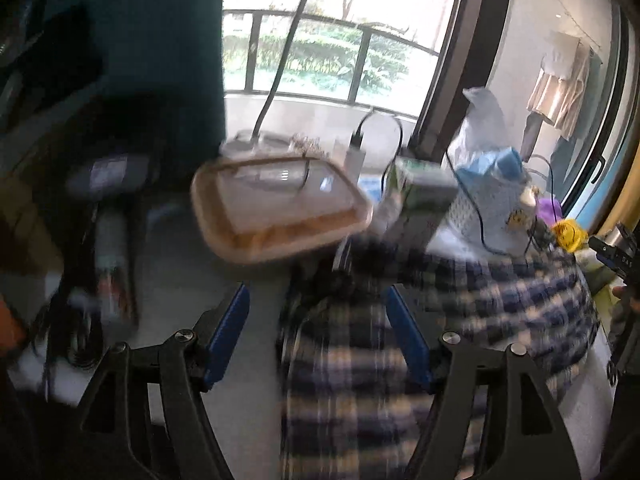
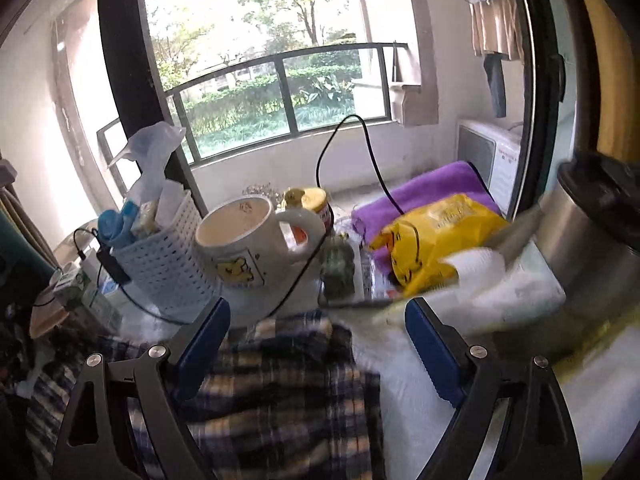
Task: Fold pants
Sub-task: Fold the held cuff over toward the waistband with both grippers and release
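Note:
The plaid pants (image 1: 460,312), dark blue, cream and yellow checks, lie bunched on a white table (image 1: 180,280). In the left wrist view they fill the lower middle and right, blurred. My left gripper (image 1: 318,300) is open above their left part, with one blue finger pad (image 1: 230,332) over bare table. In the right wrist view the pants (image 2: 280,392) lie under and left of my right gripper (image 2: 318,316), which is open and empty just above the cloth.
Clutter lines the far edge: a wooden-rimmed tray (image 1: 276,212), a white perforated basket (image 2: 164,256), a large mug (image 2: 248,248), black cables (image 2: 360,152), a yellow bag (image 2: 436,236) on a purple towel (image 2: 424,192), a metal flask (image 2: 592,240), tissues (image 2: 504,284). A window stands behind.

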Tool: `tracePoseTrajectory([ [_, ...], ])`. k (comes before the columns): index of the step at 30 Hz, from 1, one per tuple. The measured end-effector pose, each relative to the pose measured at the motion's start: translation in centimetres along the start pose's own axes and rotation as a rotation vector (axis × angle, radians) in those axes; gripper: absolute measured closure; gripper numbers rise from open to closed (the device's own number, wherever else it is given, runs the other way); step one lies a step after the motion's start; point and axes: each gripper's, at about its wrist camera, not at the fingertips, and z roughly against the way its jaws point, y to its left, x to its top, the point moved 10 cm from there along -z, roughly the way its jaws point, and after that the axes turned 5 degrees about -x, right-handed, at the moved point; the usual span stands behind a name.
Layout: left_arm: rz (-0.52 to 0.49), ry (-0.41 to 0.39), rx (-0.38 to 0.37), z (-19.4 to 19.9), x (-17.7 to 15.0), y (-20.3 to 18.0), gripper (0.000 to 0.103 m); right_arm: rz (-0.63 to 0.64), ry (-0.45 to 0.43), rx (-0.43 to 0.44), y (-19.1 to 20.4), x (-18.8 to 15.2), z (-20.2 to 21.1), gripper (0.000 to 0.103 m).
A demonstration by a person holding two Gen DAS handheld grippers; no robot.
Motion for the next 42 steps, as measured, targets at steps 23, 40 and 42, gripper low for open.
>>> tracePoseTrajectory([
  [23, 0.145, 0.115, -0.091, 1.5, -10.4, 0.2, 0.030, -0.225, 0.198, 0.001, -4.9, -13.6, 3.8, 0.013],
  [40, 0.067, 0.127, -0.061, 5.4, -13.4, -3.2, 0.098, -0.020, 0.087, -0.091, -2.1, -10.7, 5.8, 0.077],
  [42, 0.064, 0.118, -0.077, 6.7, -13.6, -4.1, 0.098, 0.003, 0.075, -0.109, -2.8, -10.1, 7.3, 0.078],
])
